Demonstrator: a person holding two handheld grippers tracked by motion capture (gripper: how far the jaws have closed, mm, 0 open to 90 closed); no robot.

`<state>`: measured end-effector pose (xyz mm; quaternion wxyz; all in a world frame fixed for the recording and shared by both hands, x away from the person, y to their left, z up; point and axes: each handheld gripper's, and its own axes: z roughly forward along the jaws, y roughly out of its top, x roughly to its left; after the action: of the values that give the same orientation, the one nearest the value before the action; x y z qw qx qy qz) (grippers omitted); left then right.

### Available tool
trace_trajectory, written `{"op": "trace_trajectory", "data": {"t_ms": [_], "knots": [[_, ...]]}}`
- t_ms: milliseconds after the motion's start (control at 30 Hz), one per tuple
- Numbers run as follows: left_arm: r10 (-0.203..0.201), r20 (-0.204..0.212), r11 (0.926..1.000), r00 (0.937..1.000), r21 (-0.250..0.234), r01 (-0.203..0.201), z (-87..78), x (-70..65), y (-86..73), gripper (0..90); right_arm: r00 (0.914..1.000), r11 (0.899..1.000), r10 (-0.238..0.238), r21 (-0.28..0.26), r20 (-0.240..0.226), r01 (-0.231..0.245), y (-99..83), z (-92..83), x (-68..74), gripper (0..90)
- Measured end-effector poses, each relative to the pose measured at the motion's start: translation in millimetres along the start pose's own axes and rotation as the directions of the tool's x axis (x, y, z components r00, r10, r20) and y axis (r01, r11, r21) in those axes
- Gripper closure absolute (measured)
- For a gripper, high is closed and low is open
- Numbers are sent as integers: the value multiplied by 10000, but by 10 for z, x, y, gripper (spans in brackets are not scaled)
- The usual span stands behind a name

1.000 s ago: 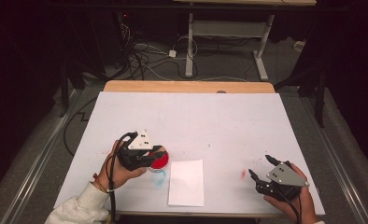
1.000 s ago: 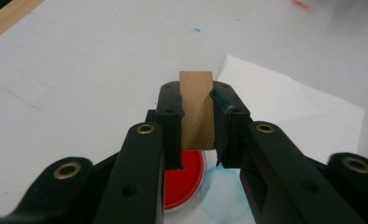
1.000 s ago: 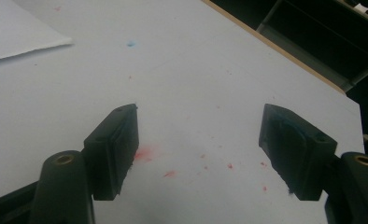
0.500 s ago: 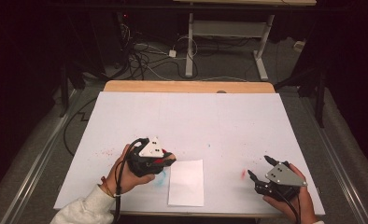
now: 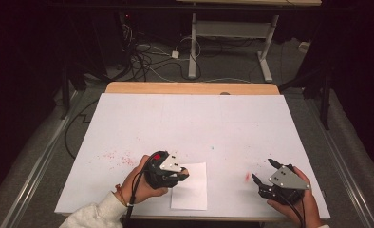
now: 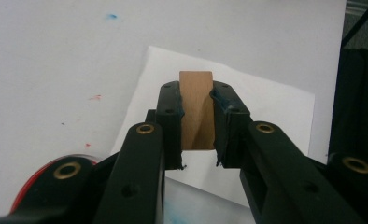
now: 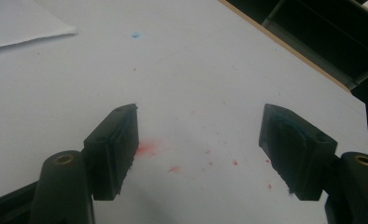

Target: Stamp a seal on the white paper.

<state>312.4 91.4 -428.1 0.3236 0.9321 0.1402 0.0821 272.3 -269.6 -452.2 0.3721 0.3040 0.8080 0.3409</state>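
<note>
My left gripper (image 5: 184, 172) is shut on a tan wooden block (image 6: 197, 112), which stands upright between its pads. It hangs over the left edge of a white sheet of paper (image 5: 194, 190) at the table's front middle; the same paper (image 6: 266, 107) lies under the block in the left gripper view. A red round thing (image 6: 46, 186) sits just behind and beside the jaws, and in the high view the hand mostly hides that red thing (image 5: 155, 157). My right gripper (image 5: 262, 169) is at the front right, open, with nothing between its jaws (image 7: 198, 116).
The white table top (image 5: 190, 123) carries red specks (image 5: 114, 156) at the left, a red smudge (image 5: 247, 176) by the right gripper and a small blue dot (image 5: 212, 147). A wooden strip (image 5: 190, 88) runs along the far edge. Cables and a desk frame lie on the floor beyond.
The left hand has moved right and down from over the red round thing to the paper's left edge, still gripping the block. The right hand has stayed put.
</note>
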Motion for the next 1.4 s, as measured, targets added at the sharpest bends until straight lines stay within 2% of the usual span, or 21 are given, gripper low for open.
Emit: {"op": "trace_trajectory", "data": {"t_ms": [233, 567, 633, 733, 900, 1400], "knots": [[315, 246, 9986, 9992, 421, -326, 193, -77, 42, 735, 9999, 9999, -102, 53, 22, 102, 1, 4, 5, 291], [198, 366, 9949, 9991, 978, -233, 428, -48, 23, 735, 9999, 9998, -164, 118, -16, 164, -2, 13, 15, 291], [172, 204, 9928, 9996, 1179, -195, 471, -38, 9, 735, 9998, 9997, -182, 135, -21, 182, -1, 14, 19, 291], [-95, 483, 9937, 9988, 1116, 41, 471, 9, -4, 735, 9997, 9997, -231, 90, -12, 231, 11, 6, 29, 291], [-239, 582, 9929, 9980, 1181, 168, 483, 25, -3, 735, 9996, 9995, -282, 130, -9, 282, 9, 8, 31, 291], [-280, 584, 9930, 9979, 1161, 210, 492, 25, -14, 736, 9996, 9995, -284, 131, 18, 284, 12, 7, 32, 291]]}}
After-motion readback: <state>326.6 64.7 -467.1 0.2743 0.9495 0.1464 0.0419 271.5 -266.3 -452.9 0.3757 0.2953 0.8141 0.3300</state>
